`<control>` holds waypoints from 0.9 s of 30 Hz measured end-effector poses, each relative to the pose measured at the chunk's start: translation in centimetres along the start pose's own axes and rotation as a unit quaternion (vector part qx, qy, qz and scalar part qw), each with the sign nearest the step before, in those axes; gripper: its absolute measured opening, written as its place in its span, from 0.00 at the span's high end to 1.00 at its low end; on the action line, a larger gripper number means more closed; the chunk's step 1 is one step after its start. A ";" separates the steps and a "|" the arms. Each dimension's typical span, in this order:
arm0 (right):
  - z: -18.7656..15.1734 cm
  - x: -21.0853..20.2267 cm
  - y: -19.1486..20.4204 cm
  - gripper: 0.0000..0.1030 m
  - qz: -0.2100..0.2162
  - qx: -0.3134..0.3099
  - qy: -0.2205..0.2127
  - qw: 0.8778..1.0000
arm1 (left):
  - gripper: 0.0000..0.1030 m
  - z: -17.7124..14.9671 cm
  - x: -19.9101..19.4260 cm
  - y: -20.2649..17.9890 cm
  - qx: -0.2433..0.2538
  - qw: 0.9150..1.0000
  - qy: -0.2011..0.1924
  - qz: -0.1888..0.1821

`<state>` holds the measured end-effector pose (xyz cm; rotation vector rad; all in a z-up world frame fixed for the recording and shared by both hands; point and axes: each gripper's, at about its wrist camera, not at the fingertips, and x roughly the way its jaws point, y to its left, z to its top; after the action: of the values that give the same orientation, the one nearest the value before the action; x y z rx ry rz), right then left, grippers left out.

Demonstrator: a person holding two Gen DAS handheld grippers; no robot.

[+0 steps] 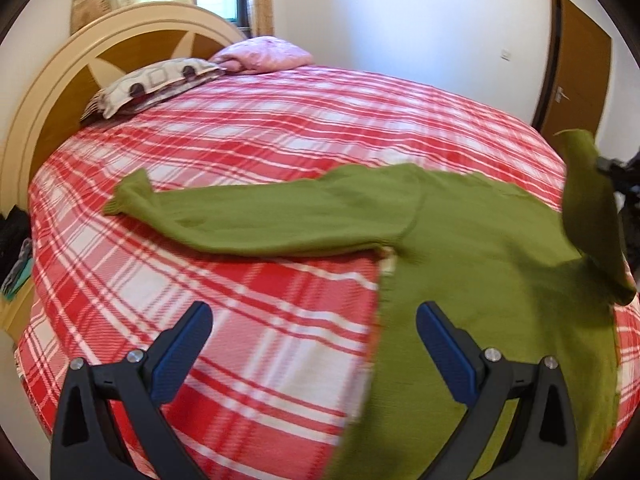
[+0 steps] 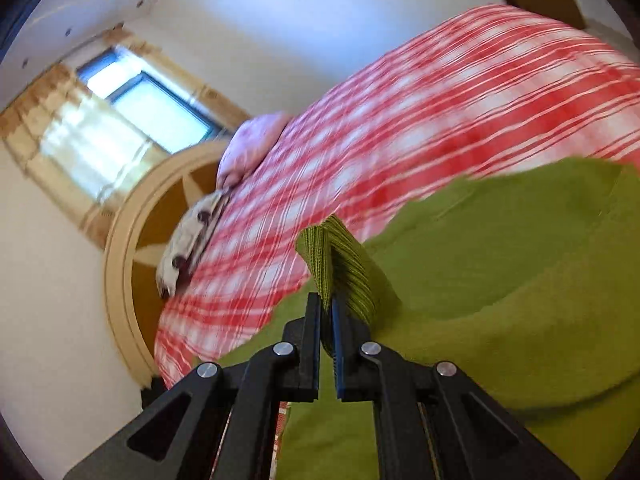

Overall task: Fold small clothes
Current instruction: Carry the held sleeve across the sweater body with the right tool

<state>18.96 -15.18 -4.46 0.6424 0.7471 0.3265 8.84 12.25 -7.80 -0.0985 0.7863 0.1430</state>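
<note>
Right wrist view shows your right gripper (image 2: 327,312) with its fingers (image 2: 313,328) pressed together on the ribbed cuff (image 2: 336,260) of a green sweater (image 2: 500,300), the cuff standing up out of the grip and the sleeve trailing back down to the body of the garment. Your left gripper (image 1: 314,344) has its fingers (image 1: 184,344) spread wide and holds nothing; it hovers low over the bed (image 1: 260,128), with one finger above the red plaid cover and the other above the sweater's near edge. From there outward, the sweater lies flat on the bed cover with its other sleeve (image 1: 240,216) stretched out straight toward the headboard side, and the sleeve you hold lifted at the far right of the left wrist view. A patterned pillow (image 1: 152,84) and a pink pillow (image 1: 264,54) sit well apart from it at the head of the bed. By the look of it you are at the first fold, bringing the lifted sleeve across the body. The next move likely calls for carrying that cuff over the chest and laying it flat without dragging the body, while your free fingers could pin the near edge or go for the outstretched sleeve.
</note>
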 end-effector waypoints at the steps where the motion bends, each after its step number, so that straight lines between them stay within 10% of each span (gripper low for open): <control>1: -0.6 1.4 0.7 0.96 -0.009 -0.017 0.001 1.000 | 0.00 0.0 0.3 0.6 -0.005 1.000 0.001 0.004; 10: -7.4 12.8 2.3 0.90 -0.006 -0.060 0.116 0.991 | 0.00 -0.3 2.7 4.2 -0.037 0.998 0.026 0.032; 14: -8.3 13.0 1.7 0.47 0.090 -0.011 0.176 0.980 | 0.00 -0.4 3.3 4.4 -0.037 0.998 0.031 0.032; 17: -7.9 10.8 2.0 0.43 0.123 -0.019 0.181 0.976 | 0.00 -0.4 3.4 4.0 -0.033 0.998 0.034 0.030; 21: -5.6 5.0 1.8 0.43 -0.010 -0.129 0.090 0.988 | 0.00 -0.3 3.2 3.2 -0.020 0.999 0.028 0.030; 27: 1.5 0.5 -6.1 0.58 -0.203 -0.146 0.022 0.968 | 0.00 1.1 2.5 1.3 0.005 1.000 0.005 0.026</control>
<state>20.71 -20.20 -7.85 0.1951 0.8341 0.0697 11.15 13.91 -8.80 -0.0697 0.8004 0.1890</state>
